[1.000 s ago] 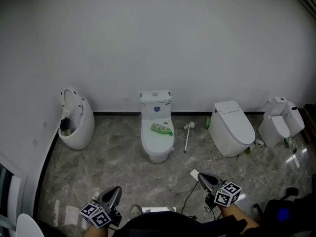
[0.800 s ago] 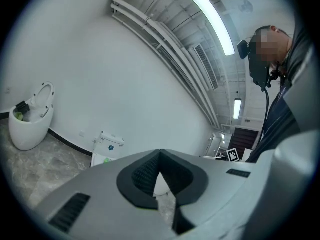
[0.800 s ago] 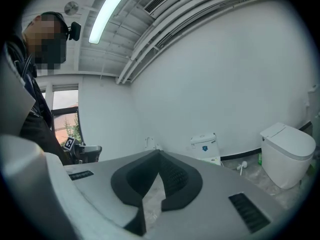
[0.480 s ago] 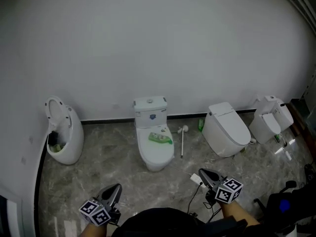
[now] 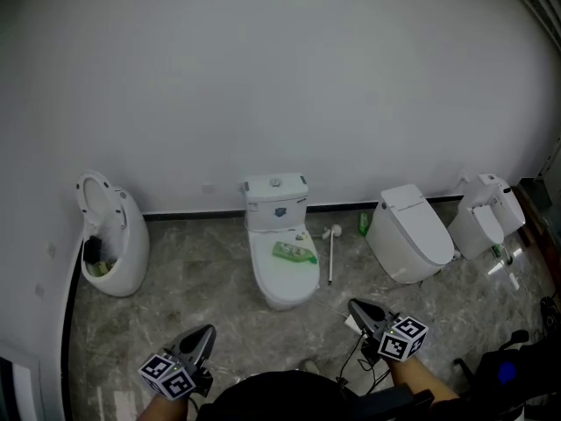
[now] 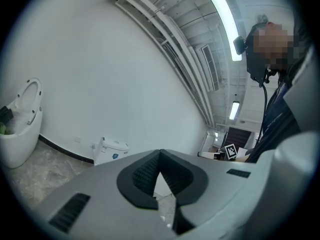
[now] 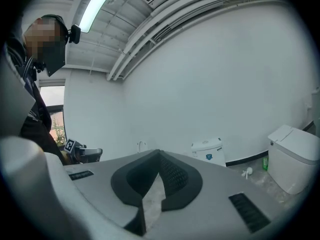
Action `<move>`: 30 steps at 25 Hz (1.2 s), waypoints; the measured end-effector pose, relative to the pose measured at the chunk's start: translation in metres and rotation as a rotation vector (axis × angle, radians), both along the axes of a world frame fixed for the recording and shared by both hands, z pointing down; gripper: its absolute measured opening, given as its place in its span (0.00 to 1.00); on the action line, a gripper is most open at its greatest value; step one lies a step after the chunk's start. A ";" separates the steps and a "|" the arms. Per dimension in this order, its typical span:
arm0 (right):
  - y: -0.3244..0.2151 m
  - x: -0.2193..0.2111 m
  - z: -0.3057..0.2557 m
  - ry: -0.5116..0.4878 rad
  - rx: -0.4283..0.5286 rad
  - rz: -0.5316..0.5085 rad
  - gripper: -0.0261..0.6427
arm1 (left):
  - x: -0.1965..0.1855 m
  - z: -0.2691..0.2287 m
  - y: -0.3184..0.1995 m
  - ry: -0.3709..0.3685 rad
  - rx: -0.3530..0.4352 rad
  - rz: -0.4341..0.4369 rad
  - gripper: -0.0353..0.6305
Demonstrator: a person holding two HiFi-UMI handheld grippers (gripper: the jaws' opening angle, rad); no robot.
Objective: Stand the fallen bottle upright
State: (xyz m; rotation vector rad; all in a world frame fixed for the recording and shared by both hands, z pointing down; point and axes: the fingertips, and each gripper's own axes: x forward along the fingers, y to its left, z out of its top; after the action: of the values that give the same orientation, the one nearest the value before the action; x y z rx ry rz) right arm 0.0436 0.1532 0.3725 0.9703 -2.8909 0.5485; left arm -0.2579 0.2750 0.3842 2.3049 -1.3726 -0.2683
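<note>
Claws nearest, along the bottom edge of the head view: left claw (image 5: 207, 331) at lower left, pads pressed together on nothing; right claw (image 5: 358, 308) at lower right, likewise clenched and empty, tip aimed toward the upper left. Past both, a stretch of bare marble floor (image 5: 202, 279), then the middle toilet (image 5: 276, 204) at frame centre. On its closed lid, the fallen green bottle (image 5: 294, 253), lying flat, long axis slanting from upper left down to lower right; cap end too small to tell. Well apart from either claw: up and left of the right one, up and right of the left one, and judged somewhat nearer the right, so probably a reach for that side, coming in across the slant, not along it. Just right of the bowl, a white brush (image 5: 331, 251) lying on the floor. Farther back, a second small green bottle (image 5: 364, 224) already upright at the wall foot, beside the right-hand toilet (image 5: 410, 231), so likely not the target. At far left, an open-lidded toilet (image 5: 110, 248) against the white wall (image 5: 280, 77).
</note>
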 end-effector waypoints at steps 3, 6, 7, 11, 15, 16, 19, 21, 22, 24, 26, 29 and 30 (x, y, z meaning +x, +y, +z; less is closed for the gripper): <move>-0.041 0.005 0.007 -0.010 -0.003 -0.022 0.06 | 0.009 0.003 -0.034 -0.008 -0.010 -0.020 0.09; -0.093 0.017 0.015 -0.026 -0.009 -0.055 0.06 | 0.024 -0.001 -0.078 -0.025 -0.009 -0.056 0.09; -0.114 0.022 0.017 -0.028 -0.013 -0.069 0.06 | 0.030 -0.003 -0.096 -0.025 -0.010 -0.073 0.09; -0.196 0.045 0.015 -0.021 -0.017 -0.130 0.06 | 0.062 -0.005 -0.164 -0.002 -0.012 -0.134 0.09; -0.262 0.073 0.009 -0.026 0.003 -0.178 0.06 | 0.103 -0.011 -0.221 0.011 -0.017 -0.172 0.09; -0.275 0.079 0.009 -0.028 0.004 -0.184 0.06 | 0.113 -0.012 -0.232 0.011 -0.015 -0.173 0.09; -0.311 0.093 0.011 -0.033 -0.002 -0.186 0.06 | 0.132 -0.012 -0.264 -0.002 -0.023 -0.164 0.09; -0.330 0.097 0.013 -0.036 -0.010 -0.181 0.06 | 0.136 -0.010 -0.281 -0.010 -0.034 -0.160 0.09; -0.337 0.097 0.016 -0.037 -0.014 -0.178 0.06 | 0.135 -0.008 -0.289 -0.012 -0.037 -0.159 0.09; -0.350 0.097 0.021 -0.035 -0.020 -0.171 0.06 | 0.131 -0.001 -0.303 -0.011 -0.038 -0.152 0.09; -0.363 0.090 0.027 -0.027 -0.023 -0.160 0.06 | 0.123 0.007 -0.319 -0.006 -0.038 -0.140 0.09; -0.382 0.072 0.030 -0.013 -0.023 -0.137 0.06 | 0.105 0.010 -0.347 0.008 -0.040 -0.109 0.09; -0.388 0.065 0.031 -0.008 -0.021 -0.125 0.06 | 0.097 0.012 -0.356 0.013 -0.037 -0.096 0.09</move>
State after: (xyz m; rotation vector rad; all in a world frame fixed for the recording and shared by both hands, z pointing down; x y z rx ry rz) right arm 0.1088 -0.2346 0.4033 0.7798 -2.9208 0.5729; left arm -0.1607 -0.0814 0.3958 2.2072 -1.4714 -0.2850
